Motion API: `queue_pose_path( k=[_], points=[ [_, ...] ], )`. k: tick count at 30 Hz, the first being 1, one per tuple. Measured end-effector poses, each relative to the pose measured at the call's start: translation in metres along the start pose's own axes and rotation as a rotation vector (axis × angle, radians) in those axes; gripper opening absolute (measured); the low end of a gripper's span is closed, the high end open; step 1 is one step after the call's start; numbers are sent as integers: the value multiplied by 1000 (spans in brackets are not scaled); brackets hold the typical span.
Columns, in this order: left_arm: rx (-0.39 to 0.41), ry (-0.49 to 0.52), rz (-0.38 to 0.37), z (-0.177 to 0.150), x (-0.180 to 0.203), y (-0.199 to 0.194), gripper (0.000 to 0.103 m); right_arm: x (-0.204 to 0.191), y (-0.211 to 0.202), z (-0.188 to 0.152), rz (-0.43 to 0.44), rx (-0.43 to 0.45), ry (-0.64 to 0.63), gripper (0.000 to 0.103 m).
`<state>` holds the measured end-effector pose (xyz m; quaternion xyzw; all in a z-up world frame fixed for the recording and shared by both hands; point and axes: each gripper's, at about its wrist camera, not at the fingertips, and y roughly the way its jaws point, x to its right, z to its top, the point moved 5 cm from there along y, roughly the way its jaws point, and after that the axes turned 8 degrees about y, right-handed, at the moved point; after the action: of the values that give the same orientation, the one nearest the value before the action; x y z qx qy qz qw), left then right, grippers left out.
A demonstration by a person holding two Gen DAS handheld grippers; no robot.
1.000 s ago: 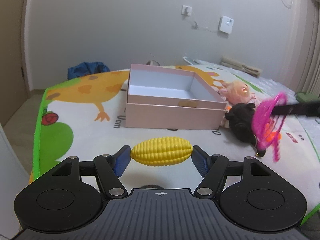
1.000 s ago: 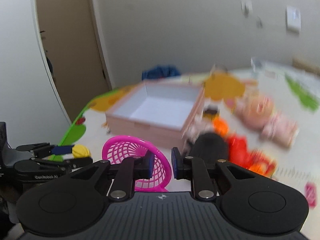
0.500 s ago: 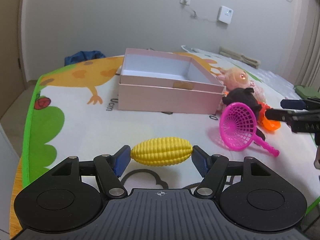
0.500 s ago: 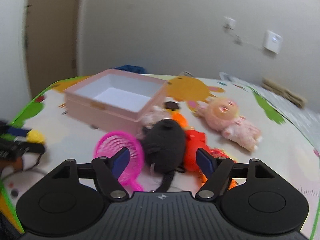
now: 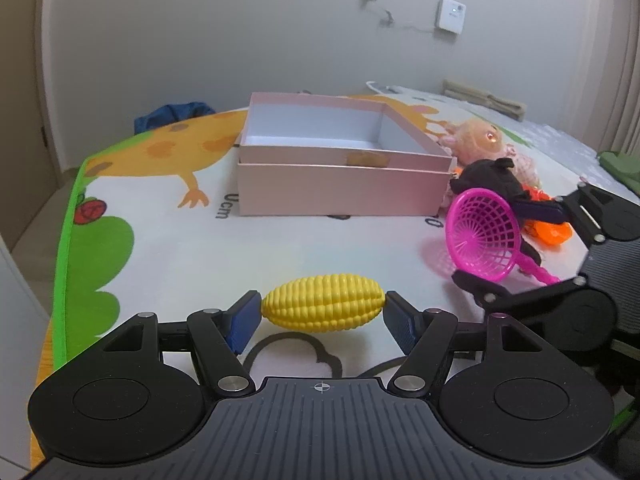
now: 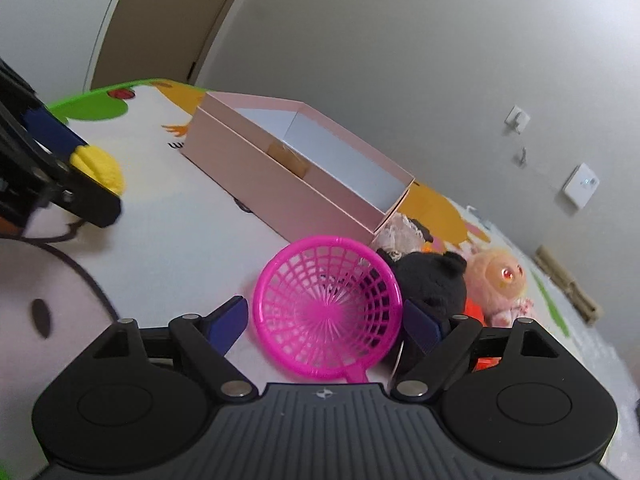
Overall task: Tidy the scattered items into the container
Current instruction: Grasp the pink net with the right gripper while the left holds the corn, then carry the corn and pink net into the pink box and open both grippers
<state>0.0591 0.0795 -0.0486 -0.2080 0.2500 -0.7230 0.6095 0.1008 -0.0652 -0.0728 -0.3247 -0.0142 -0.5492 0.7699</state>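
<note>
one empty pink box (image 5: 340, 184)

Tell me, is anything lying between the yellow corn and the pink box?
Nothing visible. The corn sits in the left gripper, and only bare play mat lies before the pink box.

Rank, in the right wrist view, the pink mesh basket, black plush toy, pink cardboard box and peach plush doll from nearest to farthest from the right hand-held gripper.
1. Pink mesh basket: between the right hand-held gripper fingers.
2. Black plush toy: just behind the basket, right.
3. Peach plush doll: farther right, past the black toy.
4. Pink cardboard box: ahead, left of centre.
</note>
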Motion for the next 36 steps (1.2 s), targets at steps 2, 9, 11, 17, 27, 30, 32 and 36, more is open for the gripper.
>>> queue_pose_path(
  k=[2,9,11,17,27,30,32,36],
  points=[
    [3,-1,0,0,-1,0,72,1,2,0,1,-3,3,82],
    [5,-13,-4,-2,-7,0,72,-1,-29,3,66,5,30,82],
    [4,-13,-6,-2,-6,-1,72,-2,-39,7,117,0,73,82],
    [6,2,-6,-2,-3,-4,72,-1,-50,18,273,-57,255,82],
    [-17,52,-59,1,5,-8,72,14,-44,18,427,-149,490,82],
    [-27,76,-66,1,8,-5,72,16,-43,18,458,-159,530,82],
    [-34,86,-72,1,10,-1,72,18,-40,19,478,-166,557,82],
    [-49,92,-81,3,11,6,72,24,-33,22,506,-183,607,82]
  ],
)
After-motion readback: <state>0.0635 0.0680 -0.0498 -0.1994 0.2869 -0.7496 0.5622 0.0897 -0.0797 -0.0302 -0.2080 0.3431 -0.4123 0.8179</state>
